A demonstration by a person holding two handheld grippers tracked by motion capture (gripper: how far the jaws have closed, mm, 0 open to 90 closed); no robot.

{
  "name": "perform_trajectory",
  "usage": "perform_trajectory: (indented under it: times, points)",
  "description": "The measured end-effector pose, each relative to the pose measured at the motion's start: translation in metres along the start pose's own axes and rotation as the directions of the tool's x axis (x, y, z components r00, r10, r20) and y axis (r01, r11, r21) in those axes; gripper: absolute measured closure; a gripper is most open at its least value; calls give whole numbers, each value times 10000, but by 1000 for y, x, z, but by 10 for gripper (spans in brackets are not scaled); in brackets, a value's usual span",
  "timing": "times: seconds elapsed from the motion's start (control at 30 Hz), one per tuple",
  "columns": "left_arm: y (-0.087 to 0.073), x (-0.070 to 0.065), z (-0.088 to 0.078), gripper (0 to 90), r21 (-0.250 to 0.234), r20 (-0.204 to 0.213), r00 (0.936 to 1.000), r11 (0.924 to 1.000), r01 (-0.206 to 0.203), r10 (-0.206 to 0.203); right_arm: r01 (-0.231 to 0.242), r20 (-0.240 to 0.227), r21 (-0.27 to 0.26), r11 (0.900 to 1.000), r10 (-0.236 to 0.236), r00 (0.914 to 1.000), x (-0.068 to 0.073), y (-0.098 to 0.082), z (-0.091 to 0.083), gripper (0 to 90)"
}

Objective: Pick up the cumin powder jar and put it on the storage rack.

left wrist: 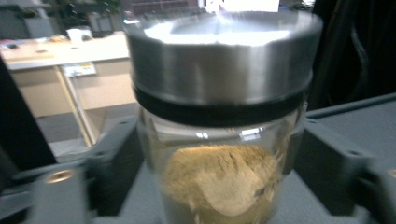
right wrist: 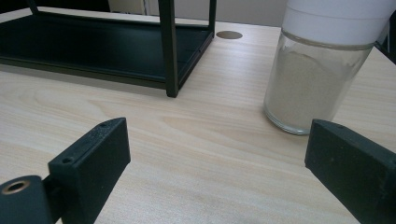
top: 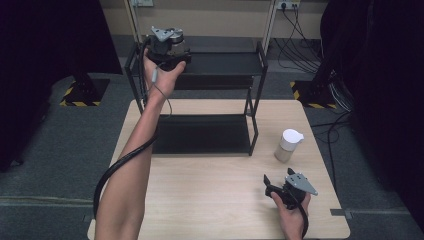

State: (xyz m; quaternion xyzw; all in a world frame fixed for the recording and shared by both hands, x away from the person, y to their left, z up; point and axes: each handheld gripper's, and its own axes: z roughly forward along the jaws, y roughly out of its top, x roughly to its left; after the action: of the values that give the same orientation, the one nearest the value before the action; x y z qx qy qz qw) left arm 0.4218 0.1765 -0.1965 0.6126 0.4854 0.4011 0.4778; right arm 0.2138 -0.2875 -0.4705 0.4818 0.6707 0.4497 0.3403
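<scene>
Now the left tongs (top: 176, 50) are raised over the top shelf of the black rack (top: 220, 64) and pinch a glass jar (left wrist: 219, 140) with a metal lid. Low over the bench (top: 210, 195), the right tongs (right wrist: 219, 172) are spread wide, near a white-capped jar (top: 289, 145).

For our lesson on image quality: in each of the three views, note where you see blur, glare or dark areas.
Left gripper view: the jar is soft with blur, and glare whitens its metal lid. Right gripper view: sharp and evenly lit, down to the wood grain of the table. High view: dim overall, both sides nearly black, the table lit.
</scene>
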Motion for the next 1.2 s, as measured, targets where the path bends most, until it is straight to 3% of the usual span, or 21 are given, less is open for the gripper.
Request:
perform_trajectory:
  times: [0.07, 0.33, 0.4, 0.47, 0.53, 0.57, 0.63, 0.8, 0.97, 1.2]
  points:
    - [0, -2, -4, 88, -152, -16, 10000, 9999, -3, 3, -8, -2, -3, 10000, 8, 10000, 0, 0, 0, 68]
    - [-14, -5, -23, 13, -750, 220, 9995, 9970, -190, 207, 12, -3, -15, 10000, -12, 10000, 0, 0, 0, 68]
    - [-20, -9, -30, 0, -996, 30, 9999, 9950, -125, 129, 18, -1, -2, 10000, -18, 10000, 0, 0, 0, 68]
    - [-24, -6, -35, 0, -1078, 173, 9997, 9940, 197, -180, 27, 9, 7, 10000, -27, 10000, 1, 0, 0, 68]
    - [-30, 0, -41, 0, -1309, 586, 9944, 9868, 951, -881, 25, 15, 9, 10000, -25, 10000, 1, 0, 0, 68]
    - [-32, -1, -43, 0, -1354, 468, 9949, 9862, 954, -898, 25, 17, 1, 10000, -25, 10000, 1, 0, 0, 68]
    - [-36, -1, -46, 0, -1396, 356, 9976, 9881, 639, -595, 29, 26, -4, 10000, -29, 10000, 1, 0, 0, 68]
    - [-39, 0, -53, 0, -1584, 182, 9981, 9855, 607, -586, 71, 51, 30, 10000, -72, 10000, 2, 1, 0, 68]
    - [-41, -5, -60, 0, -1813, 7, 9999, 9833, 127, -128, 91, 55, 33, 10000, -92, 9999, 2, 1, 0, 68]
    - [-46, -9, -66, 0, -1966, -78, 10000, 9805, -36, 21, 85, 51, 25, 10000, -85, 10000, 2, 1, 0, 68]
